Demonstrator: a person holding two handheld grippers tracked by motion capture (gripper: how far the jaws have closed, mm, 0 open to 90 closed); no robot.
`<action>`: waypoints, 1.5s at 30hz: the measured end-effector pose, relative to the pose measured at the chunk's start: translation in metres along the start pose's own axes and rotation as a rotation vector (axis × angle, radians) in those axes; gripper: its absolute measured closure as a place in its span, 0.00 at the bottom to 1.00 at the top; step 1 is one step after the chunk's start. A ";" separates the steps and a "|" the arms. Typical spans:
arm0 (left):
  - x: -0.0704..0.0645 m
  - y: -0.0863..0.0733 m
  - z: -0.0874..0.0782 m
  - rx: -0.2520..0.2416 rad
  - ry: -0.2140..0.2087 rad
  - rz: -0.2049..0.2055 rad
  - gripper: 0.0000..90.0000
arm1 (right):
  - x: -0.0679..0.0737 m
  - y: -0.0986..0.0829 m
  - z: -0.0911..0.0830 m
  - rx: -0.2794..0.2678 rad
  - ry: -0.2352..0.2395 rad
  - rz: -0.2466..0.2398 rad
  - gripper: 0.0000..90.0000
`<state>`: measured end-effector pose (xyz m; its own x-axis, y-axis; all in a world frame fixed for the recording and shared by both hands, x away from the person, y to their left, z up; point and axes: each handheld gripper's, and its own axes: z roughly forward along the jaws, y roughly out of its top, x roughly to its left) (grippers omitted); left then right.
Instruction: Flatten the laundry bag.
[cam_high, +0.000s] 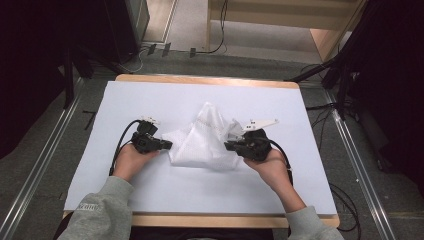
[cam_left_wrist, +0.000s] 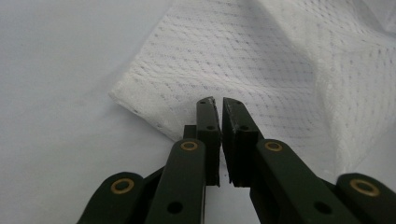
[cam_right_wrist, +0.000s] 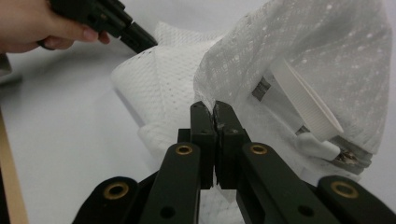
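A white mesh cloth (cam_high: 207, 142) lies crumpled in the middle of the desk (cam_high: 150, 190), which has a smooth white top and a wooden edge. The cloth is thin and full of tiny holes, bunched into soft folds with a peak at the far side. The left gripper (cam_high: 167, 145) sits at the cloth's left edge, its jaws almost closed with a thin gap; whether they pinch cloth is hard to tell. The right gripper (cam_right_wrist: 215, 114) is squeezed tight on a raised fold. A ribbed white plastic part (cam_right_wrist: 306, 105) shows through the cloth near it.
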<state>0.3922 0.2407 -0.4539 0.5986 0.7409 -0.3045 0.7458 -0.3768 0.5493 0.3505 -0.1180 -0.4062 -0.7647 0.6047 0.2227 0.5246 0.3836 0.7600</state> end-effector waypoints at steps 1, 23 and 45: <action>0.000 0.000 0.000 0.000 0.000 0.002 0.96 | 0.001 -0.003 -0.003 0.000 0.004 0.000 0.99; 0.005 0.005 0.001 0.013 -0.017 -0.017 0.94 | 0.007 -0.068 -0.044 0.055 -0.001 0.093 0.95; -0.007 0.012 -0.010 -0.030 -0.061 -0.013 0.78 | 0.001 -0.036 -0.096 -0.064 -0.059 0.055 0.77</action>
<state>0.3935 0.2365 -0.4374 0.6061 0.7102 -0.3581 0.7451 -0.3494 0.5681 0.2952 -0.1984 -0.3755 -0.7112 0.6641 0.2306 0.5390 0.3045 0.7853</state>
